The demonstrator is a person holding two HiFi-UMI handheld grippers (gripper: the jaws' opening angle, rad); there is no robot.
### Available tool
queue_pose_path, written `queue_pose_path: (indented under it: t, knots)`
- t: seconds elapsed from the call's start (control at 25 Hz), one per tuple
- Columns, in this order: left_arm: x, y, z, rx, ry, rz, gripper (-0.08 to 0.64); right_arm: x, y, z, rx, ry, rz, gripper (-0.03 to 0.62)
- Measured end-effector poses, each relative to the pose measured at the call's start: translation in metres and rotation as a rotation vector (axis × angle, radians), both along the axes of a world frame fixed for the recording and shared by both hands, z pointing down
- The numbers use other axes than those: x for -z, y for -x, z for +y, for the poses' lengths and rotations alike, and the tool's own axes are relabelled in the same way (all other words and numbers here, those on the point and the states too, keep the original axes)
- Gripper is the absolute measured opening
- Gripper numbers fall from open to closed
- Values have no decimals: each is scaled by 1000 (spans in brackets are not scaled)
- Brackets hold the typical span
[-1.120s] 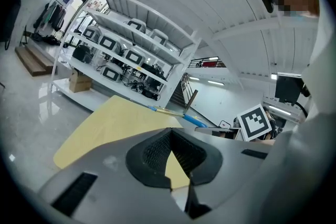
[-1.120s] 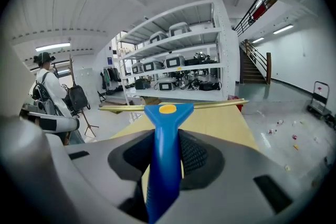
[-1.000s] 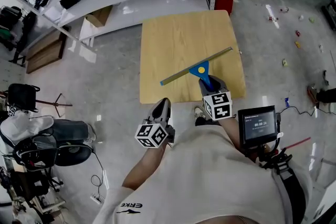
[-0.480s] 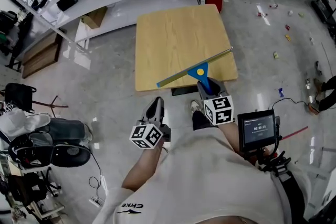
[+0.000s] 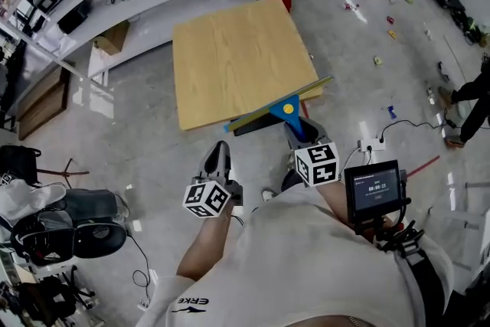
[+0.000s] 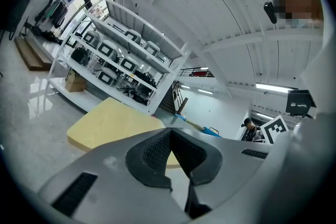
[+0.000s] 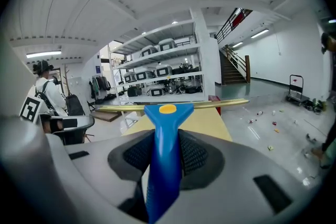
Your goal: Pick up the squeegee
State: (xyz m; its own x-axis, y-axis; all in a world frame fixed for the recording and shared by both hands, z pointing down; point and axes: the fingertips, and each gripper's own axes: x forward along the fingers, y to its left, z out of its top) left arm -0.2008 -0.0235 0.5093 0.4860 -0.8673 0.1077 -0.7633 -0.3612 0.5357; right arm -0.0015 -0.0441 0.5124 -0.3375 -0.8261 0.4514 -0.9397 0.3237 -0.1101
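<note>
The brand word "ERKE" stands in dark letters on the person's pale beige shirt [image 5: 306, 256], at the lower left of the head view. The small black screen [image 5: 374, 189] at the lower right shows pale digits too small to read.

I wear a pale cream T-shirt [image 5: 321, 256] with short sleeves — a small black logo with lettering [image 5: 189, 304] sits on the left one. My left gripper [image 5: 220, 150] and right gripper [image 5: 297, 128] share one build: smooth grey shells, black meshed pads [image 7: 193, 156], and a white cube [image 5: 317, 164] with black square markers at the back. At my right side a small dark screen [image 5: 375, 190] sits in a black frame — a tangle of dark cables [image 5: 394, 231] hangs beneath it.
</note>
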Motion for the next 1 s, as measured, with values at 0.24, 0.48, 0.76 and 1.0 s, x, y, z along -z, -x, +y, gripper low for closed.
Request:
queue_pose_path:
  t: [0.24, 0.48, 0.76, 1.0]
  knots:
    - [28, -41, -4, -18, -12, 3, 5, 31, -39, 2, -9, -8, -4, 130]
    - [21, -57, -9, -48, -33, -15, 5, 24, -51, 5, -23, -33, -18, 130]
    - [24, -84, -4, -56, -42, -46, 5, 24, -77, 9, -31, -49, -46, 130]
    - [26, -105, 0, -55, -44, -54, 5, 26, -98, 13, -36, -58, -61, 130]
